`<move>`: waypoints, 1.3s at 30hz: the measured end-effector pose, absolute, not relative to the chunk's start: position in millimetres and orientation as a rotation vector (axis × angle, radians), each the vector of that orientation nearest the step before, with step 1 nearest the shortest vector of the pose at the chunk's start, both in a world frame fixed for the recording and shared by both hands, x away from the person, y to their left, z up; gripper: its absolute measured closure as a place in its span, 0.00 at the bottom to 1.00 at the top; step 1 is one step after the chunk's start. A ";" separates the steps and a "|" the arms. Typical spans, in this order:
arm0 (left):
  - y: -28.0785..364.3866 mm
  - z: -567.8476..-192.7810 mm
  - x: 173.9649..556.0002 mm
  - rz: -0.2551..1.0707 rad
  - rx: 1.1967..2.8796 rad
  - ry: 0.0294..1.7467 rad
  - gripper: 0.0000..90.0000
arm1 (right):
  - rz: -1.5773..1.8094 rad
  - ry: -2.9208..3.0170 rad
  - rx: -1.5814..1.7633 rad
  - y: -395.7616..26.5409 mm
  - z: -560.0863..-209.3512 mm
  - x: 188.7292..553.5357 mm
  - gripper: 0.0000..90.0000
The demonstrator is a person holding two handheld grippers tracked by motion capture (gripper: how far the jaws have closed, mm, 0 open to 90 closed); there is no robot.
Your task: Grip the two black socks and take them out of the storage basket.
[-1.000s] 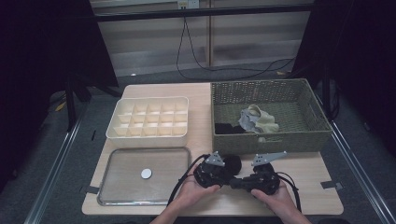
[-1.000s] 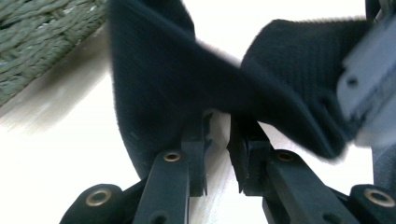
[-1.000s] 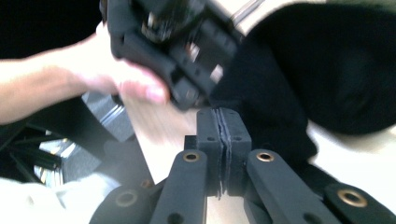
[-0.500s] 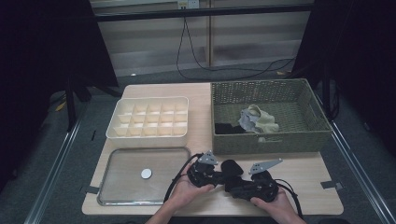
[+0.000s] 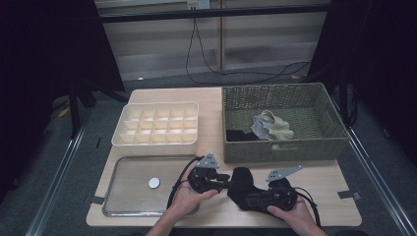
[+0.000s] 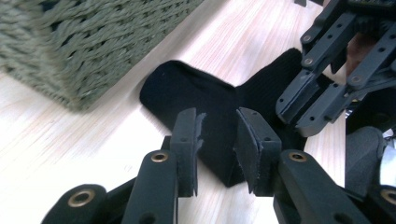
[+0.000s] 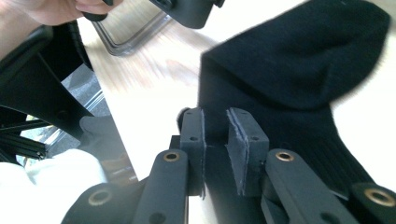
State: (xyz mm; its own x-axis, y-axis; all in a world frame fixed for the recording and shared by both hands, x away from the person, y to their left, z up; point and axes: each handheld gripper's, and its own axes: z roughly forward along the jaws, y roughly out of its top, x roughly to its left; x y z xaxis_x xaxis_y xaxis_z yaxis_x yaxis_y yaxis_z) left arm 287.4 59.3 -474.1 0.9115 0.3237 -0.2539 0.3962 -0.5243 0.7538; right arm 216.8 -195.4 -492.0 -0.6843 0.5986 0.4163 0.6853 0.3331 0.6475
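On table front edge, just before wicker basket [image 5: 280,147], black sock [image 5: 242,184] lies flat: soft, light, limp. Left gripper [image 6: 219,135] and right gripper [image 7: 215,135] have just been opening, both released, fabric loose between jaws. Pinch the cuff.

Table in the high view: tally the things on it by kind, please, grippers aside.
Woven basket: 1
Compartment tray: 1
Clear flat tray: 1
Small white disc: 1
Black sock on the table: 1
Dark cloth item in the basket: 1
Light cloth bundle in the basket: 1; I cannot tell how many pieces it holds
Total: 7
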 end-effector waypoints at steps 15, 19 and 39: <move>28.1 -497.2 281.0 -0.110 2.289 0.442 0.81 | -1.216 -2.525 -1.331 -226.9 -496.0 209.4 0.85; 32.5 -496.5 279.7 -0.122 2.302 0.443 0.84 | -1.208 -2.554 -1.344 -228.4 -497.1 216.0 0.85; 27.6 -482.5 289.2 -0.150 2.240 0.449 0.80 | -1.258 -2.544 -1.426 -240.4 -492.1 226.1 0.80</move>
State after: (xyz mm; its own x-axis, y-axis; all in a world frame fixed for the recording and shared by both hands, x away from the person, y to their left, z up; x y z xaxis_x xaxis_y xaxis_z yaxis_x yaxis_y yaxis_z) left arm 289.2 27.6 -482.5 0.9291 0.2691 -0.2538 0.3676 -0.5945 0.7152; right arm 226.1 -240.4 -492.1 -0.5962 0.7330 0.3274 0.7053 0.2835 0.6497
